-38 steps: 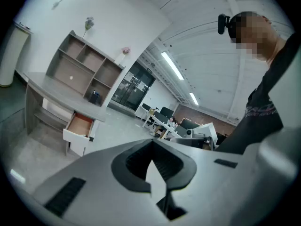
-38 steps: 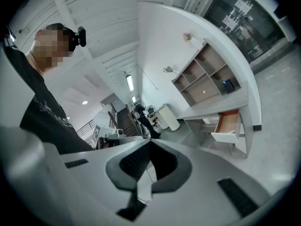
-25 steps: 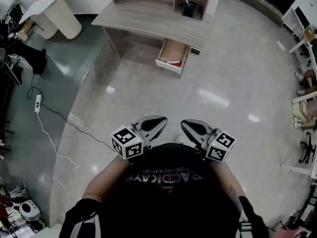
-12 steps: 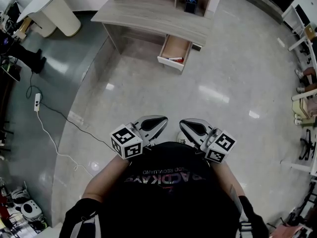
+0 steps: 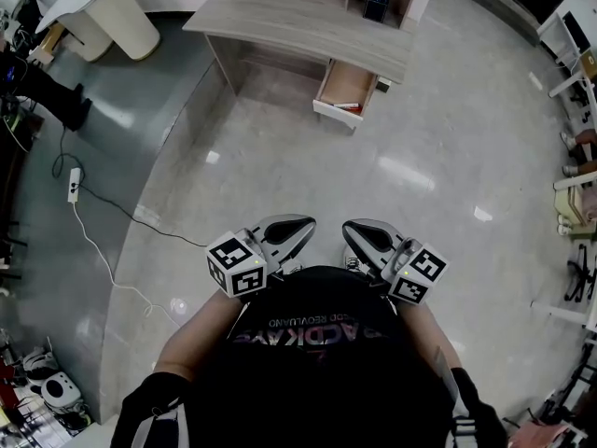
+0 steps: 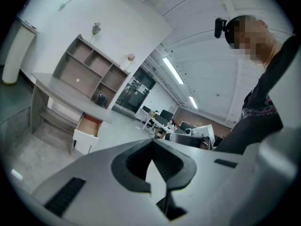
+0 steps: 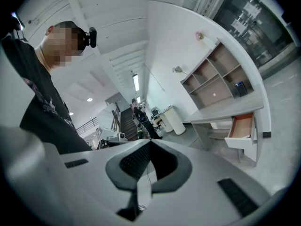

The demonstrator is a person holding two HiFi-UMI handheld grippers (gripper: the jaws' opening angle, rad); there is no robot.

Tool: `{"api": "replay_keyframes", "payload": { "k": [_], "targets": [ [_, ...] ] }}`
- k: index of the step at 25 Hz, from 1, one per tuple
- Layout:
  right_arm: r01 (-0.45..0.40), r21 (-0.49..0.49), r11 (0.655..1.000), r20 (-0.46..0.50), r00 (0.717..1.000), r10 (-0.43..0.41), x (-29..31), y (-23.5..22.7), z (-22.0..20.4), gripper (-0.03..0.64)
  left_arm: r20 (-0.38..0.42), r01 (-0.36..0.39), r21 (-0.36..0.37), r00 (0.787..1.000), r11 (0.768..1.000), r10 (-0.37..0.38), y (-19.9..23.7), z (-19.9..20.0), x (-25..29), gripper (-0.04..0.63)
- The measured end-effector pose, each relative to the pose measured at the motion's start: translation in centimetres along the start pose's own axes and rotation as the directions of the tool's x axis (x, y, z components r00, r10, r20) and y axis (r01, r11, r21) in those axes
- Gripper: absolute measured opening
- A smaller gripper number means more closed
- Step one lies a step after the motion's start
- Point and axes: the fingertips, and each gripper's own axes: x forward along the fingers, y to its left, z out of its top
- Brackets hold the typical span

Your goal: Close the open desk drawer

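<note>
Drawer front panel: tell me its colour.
The drawer front is white, with an orange-brown inside; the right gripper view shows it best.

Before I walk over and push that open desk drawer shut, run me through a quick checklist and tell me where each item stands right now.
1. Drawer open: ok, it is pulled out from under the desk.
2. Left claw free: ok, shut with nothing in it.
3. Right claw free: ok, shut with nothing in it.
4. Drawer within reach: not ok, a wide stretch of floor separates the claws from it.
5. Tripping hazards on the way: ok, the power strip and its cable lie well off to the left.
6. Contents low enough for the drawer to slide in: cannot tell, too small to judge.
</note>
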Motion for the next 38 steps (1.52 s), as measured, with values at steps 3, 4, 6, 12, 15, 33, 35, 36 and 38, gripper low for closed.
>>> {"api": "replay_keyframes", "payload": {
  "k": [3,4,6,12,15,33,35,36,38],
  "targets": [
    [0.022,-0.011,1.000,0.019,1.000,-0.022,0.8,0.3,0.1,0.012,0.009,-0.014,0.002,1.000,1.000,0.014,0.9,0.2,-1.4,0.011],
    [0.031,-0.020,0.999,0.026,0.999,-0.031,1.0,0.3,0.2,0.012,0.012,-0.019,0.002,1.000,1.000,0.019,1.2,0.2,-1.8,0.011],
    [0.048,-0.046,0.998,0.038,0.998,-0.046,1.4,0.5,0.4,0.012,0.015,-0.030,0.002,0.999,1.000,0.030,1.7,0.2,-2.5,0.011],
    [0.107,-0.068,0.992,0.082,0.991,-0.101,2.0,0.4,0.6,0.012,0.030,-0.057,0.019,0.998,0.998,0.056,3.0,0.1,-3.7,0.011],
    [0.151,-0.063,0.987,0.096,0.985,-0.145,1.5,-0.5,0.7,0.012,0.071,-0.072,0.025,0.995,0.997,0.070,3.5,0.9,-4.0,0.011],
    [0.173,-0.097,0.980,0.036,0.985,-0.170,4.0,-11.1,5.2,0.014,0.103,-0.201,0.053,0.975,0.978,0.195,9.9,4.9,-0.5,0.011],
    [0.175,-0.081,0.981,0.037,0.984,-0.173,4.1,-13.0,5.8,0.012,0.087,-0.231,0.092,0.971,0.969,0.224,11.1,5.2,0.6,0.011],
    [0.177,-0.075,0.981,0.037,0.984,-0.174,4.2,-13.9,6.0,0.013,0.080,-0.246,0.113,0.968,0.963,0.238,11.7,5.3,1.1,0.011],
    [0.179,-0.068,0.981,0.035,0.984,-0.177,4.1,-15.7,6.6,0.014,0.077,-0.267,0.134,0.963,0.954,0.259,12.8,5.7,2.3,0.011]
  ]
}}
